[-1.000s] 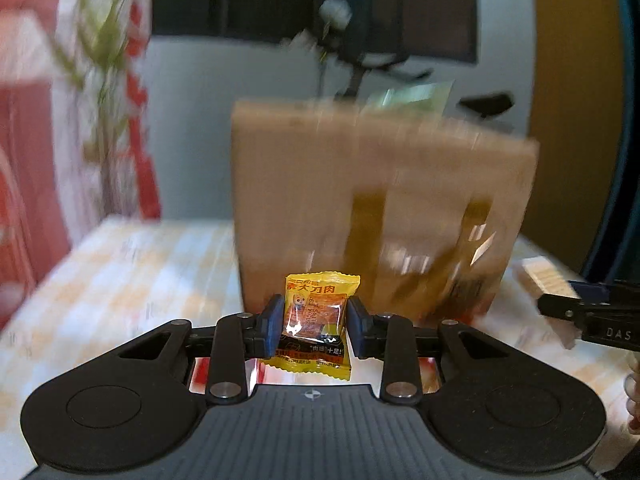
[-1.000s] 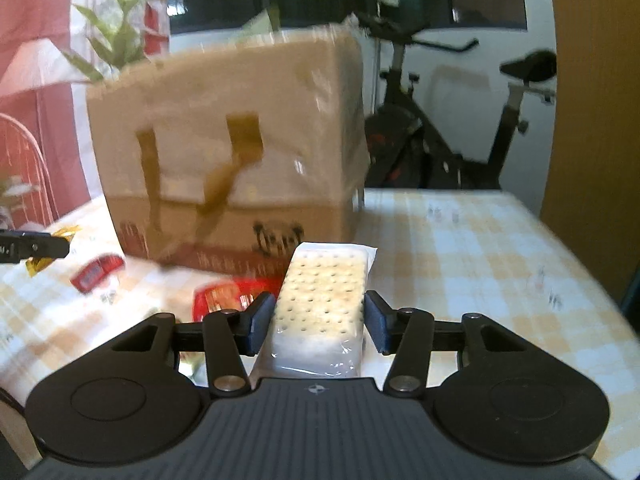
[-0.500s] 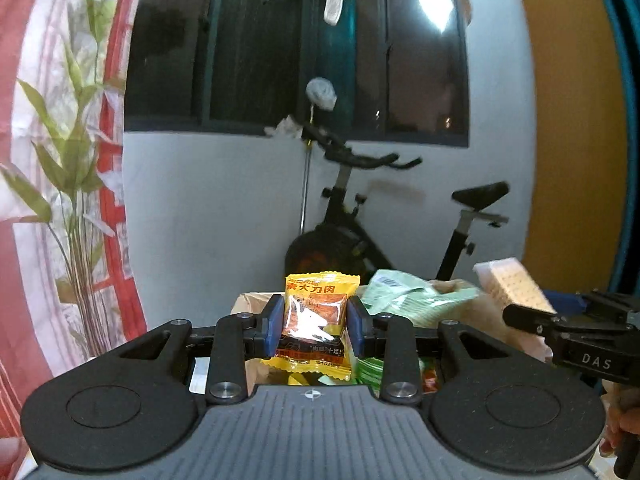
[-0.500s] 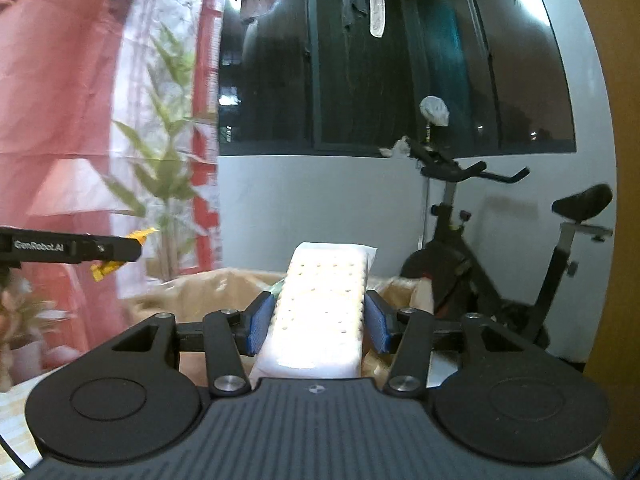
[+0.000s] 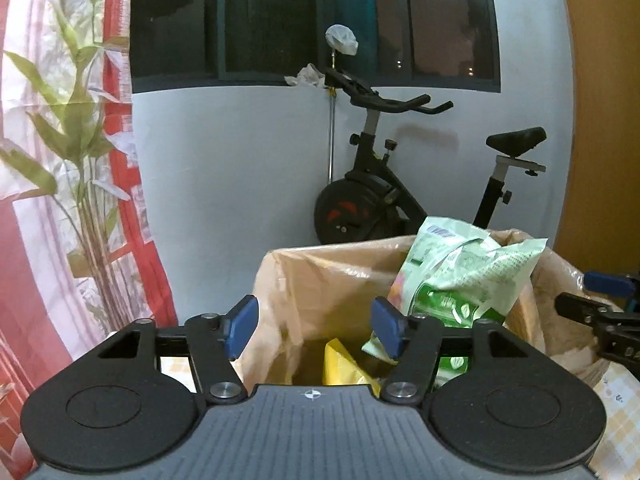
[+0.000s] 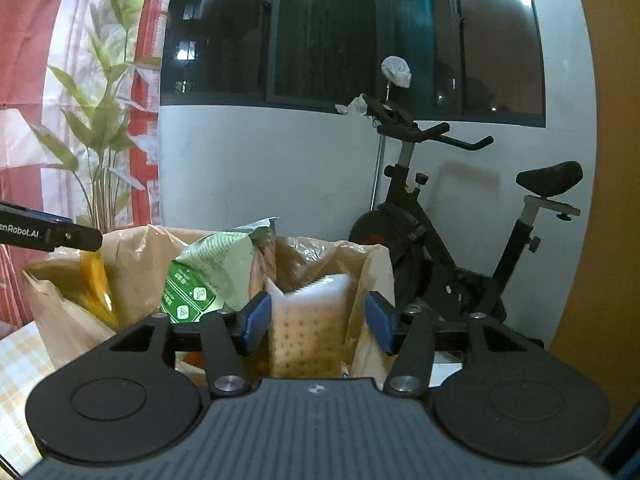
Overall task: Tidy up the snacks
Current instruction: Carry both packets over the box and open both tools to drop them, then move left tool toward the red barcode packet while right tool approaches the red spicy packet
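Left gripper (image 5: 314, 330) first: its jaws are opening, blue pads spread with nothing between them. It's hanging over the mouth of the brown cardboard box lined with crinkly clear plastic (image 5: 340, 280), and the small yellow snack packet (image 5: 344, 368) is sitting down inside the box, right below the gap between the pads and touching neither.

Right gripper (image 6: 316, 322) is doing the same thing: jaws opening, pads spread. The clear-wrapped pack of pale square crackers (image 6: 308, 332) is standing upright between them, dropping into the box, with a sliver of space on each side as far as I can tell, so it's not being pinched.

Moving outward, a big pale-green snack bag with white print (image 5: 460, 280) is poking up out of the box, leaning between where the two grippers are working. The box itself is sitting on a table with a yellow-and-white checked cloth (image 6: 20, 356).

Behind all that, a black exercise bike (image 5: 384, 200) is standing against the grey wall under a dark window (image 5: 312, 20), and a red-and-white curtain printed with green bamboo leaves (image 5: 60, 140) is hanging off to the left.
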Action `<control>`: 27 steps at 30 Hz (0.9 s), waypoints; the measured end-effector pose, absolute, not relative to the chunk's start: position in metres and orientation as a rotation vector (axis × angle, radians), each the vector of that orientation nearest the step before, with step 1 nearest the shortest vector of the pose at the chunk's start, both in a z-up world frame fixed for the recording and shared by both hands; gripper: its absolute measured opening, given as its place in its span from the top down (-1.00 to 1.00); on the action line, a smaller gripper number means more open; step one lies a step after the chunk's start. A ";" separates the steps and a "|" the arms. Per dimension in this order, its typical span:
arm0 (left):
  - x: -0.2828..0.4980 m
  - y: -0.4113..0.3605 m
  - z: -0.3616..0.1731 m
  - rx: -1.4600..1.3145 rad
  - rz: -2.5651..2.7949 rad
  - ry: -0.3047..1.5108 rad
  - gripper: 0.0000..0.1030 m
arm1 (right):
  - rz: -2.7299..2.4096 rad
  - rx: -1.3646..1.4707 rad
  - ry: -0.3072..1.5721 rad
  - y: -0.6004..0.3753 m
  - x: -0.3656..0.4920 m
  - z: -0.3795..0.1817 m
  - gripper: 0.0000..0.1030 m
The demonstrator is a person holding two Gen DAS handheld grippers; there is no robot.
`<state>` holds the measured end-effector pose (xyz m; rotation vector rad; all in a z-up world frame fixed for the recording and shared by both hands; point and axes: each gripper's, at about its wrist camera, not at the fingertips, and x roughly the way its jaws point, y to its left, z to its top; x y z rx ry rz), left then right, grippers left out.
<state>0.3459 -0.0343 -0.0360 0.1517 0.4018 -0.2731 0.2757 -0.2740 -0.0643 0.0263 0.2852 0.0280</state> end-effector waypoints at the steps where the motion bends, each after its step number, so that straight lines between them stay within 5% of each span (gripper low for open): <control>1: 0.342 -0.032 -0.037 0.148 -0.271 0.408 -0.26 | 0.033 0.028 0.285 -0.274 0.272 -0.064 -0.16; 16: 0.243 0.052 -0.071 -0.001 -0.351 0.437 -0.26 | 0.088 0.087 0.251 -0.283 0.184 -0.080 -0.16; 27: 0.243 0.073 -0.125 -0.083 -0.294 0.571 -0.26 | 0.130 0.076 0.464 -0.254 0.186 -0.149 -0.23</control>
